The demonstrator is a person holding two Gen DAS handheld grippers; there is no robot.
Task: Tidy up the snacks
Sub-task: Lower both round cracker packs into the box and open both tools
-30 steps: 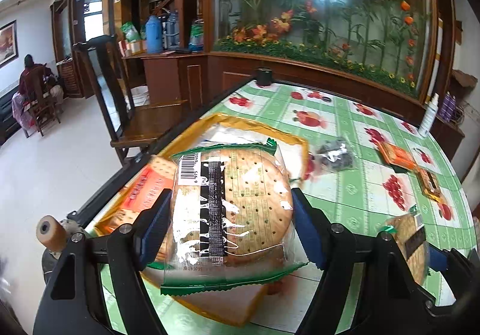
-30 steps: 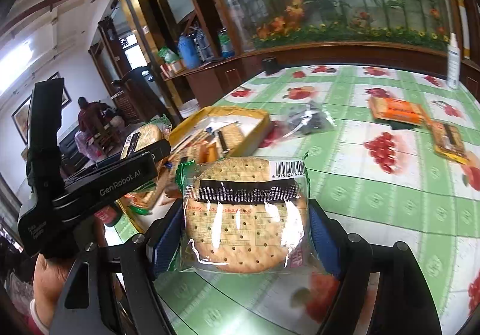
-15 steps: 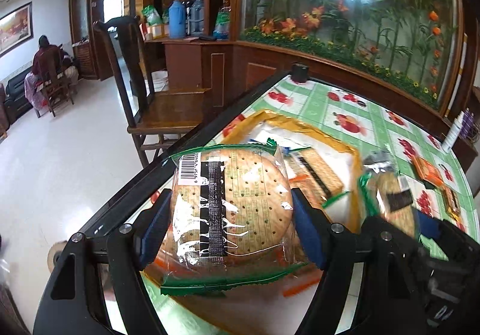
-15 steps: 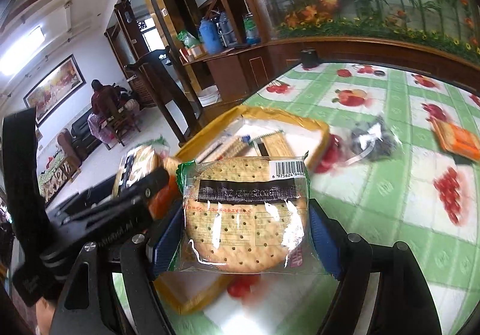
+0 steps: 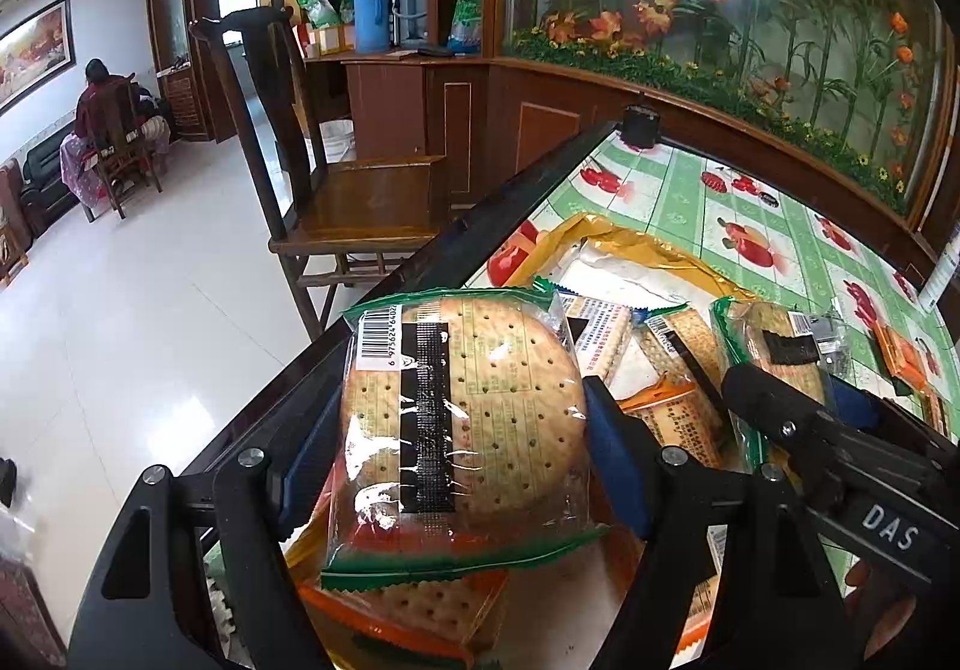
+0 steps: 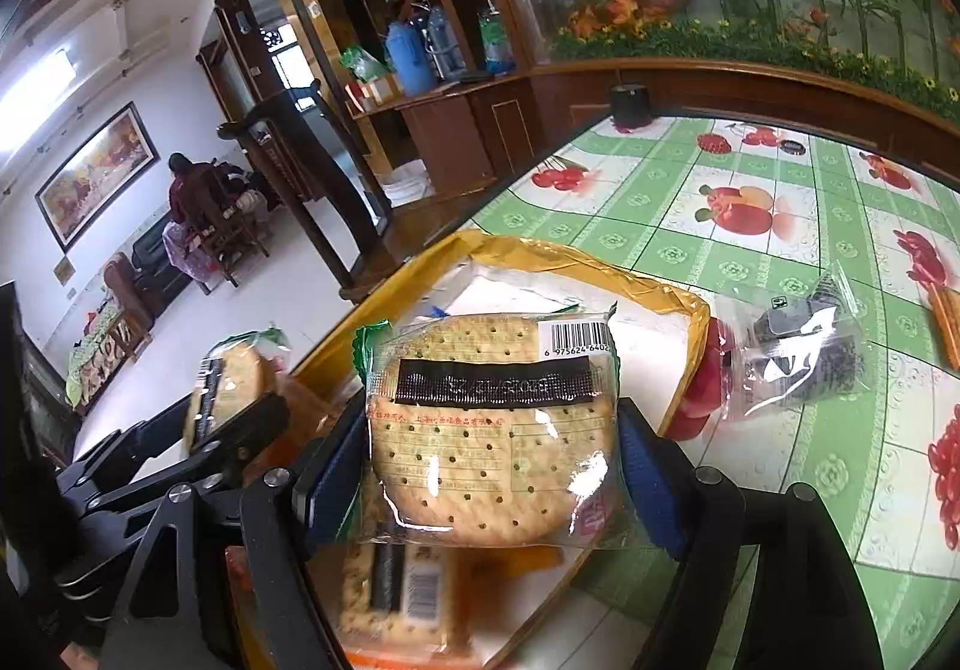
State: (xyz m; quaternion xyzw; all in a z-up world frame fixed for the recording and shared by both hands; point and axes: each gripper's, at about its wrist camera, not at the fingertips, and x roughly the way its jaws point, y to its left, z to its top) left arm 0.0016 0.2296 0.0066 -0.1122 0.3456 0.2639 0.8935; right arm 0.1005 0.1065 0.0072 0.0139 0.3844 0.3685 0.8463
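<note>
Left wrist view shows the left gripper [image 5: 462, 424] closed on a round cracker packet [image 5: 459, 418], its two blue pads pressing the packet from both sides. The packet hangs over the near end of the yellow tray [image 5: 636, 244], above other snack packets [image 5: 678, 370] that lie inside. The tray sits on the table with the green fruit cloth [image 5: 774, 214], close to its edge. A wooden chair [image 5: 336, 178] stands on the floor beside the table.

In the right wrist view, the right gripper [image 6: 480, 454] is also closed on a second cracker packet [image 6: 489, 430], held flat between the blue pads over the same tray [image 6: 600, 262]. A clear bag with dark contents [image 6: 792, 358] lies on the cloth just beside the tray. The left gripper [image 6: 228, 424] appears on the left with its packet.
</note>
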